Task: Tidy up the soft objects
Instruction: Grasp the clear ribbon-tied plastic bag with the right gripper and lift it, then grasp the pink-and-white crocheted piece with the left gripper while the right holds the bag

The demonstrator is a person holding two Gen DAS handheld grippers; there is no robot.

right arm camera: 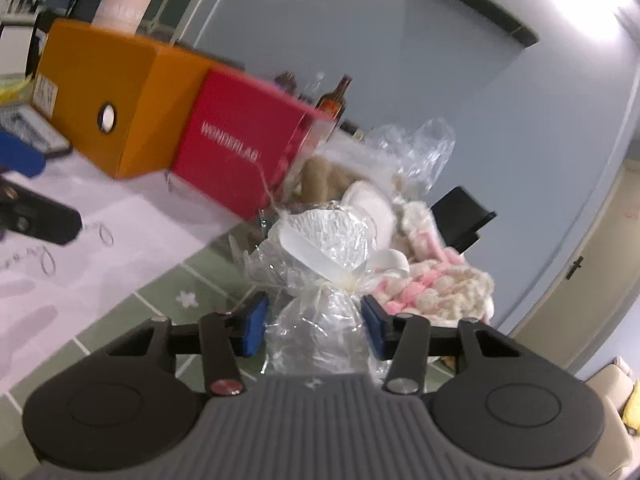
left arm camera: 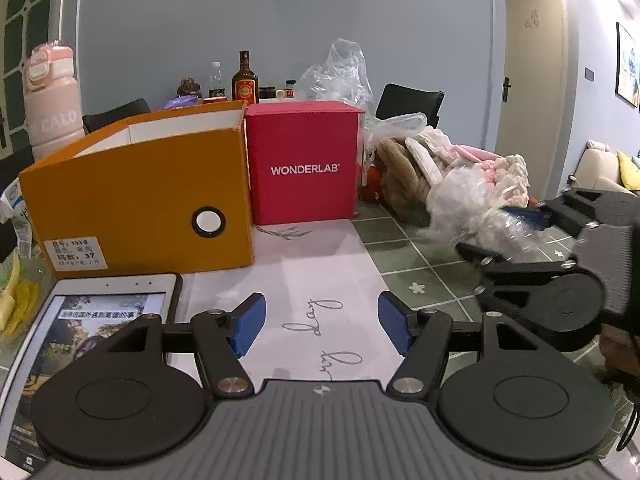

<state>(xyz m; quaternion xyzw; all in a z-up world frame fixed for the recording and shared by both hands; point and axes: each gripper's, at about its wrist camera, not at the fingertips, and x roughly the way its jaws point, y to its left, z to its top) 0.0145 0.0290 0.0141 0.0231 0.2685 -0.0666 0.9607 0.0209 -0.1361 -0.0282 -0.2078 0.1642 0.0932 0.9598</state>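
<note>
While the pink bottle [left arm camera: 52, 100] is parked at the far left of the desk [left arm camera: 420, 276], a tablet [left arm camera: 80, 344] with a lit screen is laid flat in front of an open orange shoebox [left arm camera: 136, 200]. Just right of that, touching it, a red WONDERLAB box [left arm camera: 304, 164] is stood upright. A white paper sheet [left arm camera: 320, 272] with handwriting is spread over the green tiled cover, and the left claw [left arm camera: 320, 324] is held above it, jaws set wide apart with nothing between them. Behind the boxes some small bottles, including a dark liquor bottle [left arm camera: 245, 80], are lined up by the wall.

Further right, a pile of soft stuff is heaped: brown plush [left arm camera: 400, 168], a pink-and-cream knitted piece [left arm camera: 508, 176], loose clear plastic. At its near edge a cellophane-wrapped bundle [right arm camera: 320, 280] tied with a white ribbon is sat on the desk, and the right claw [right arm camera: 314, 326] is placed around its lower part. The jaws are about half closed; whether the pads are actually pressed into the wrap can't be told, things are blurry.
</note>
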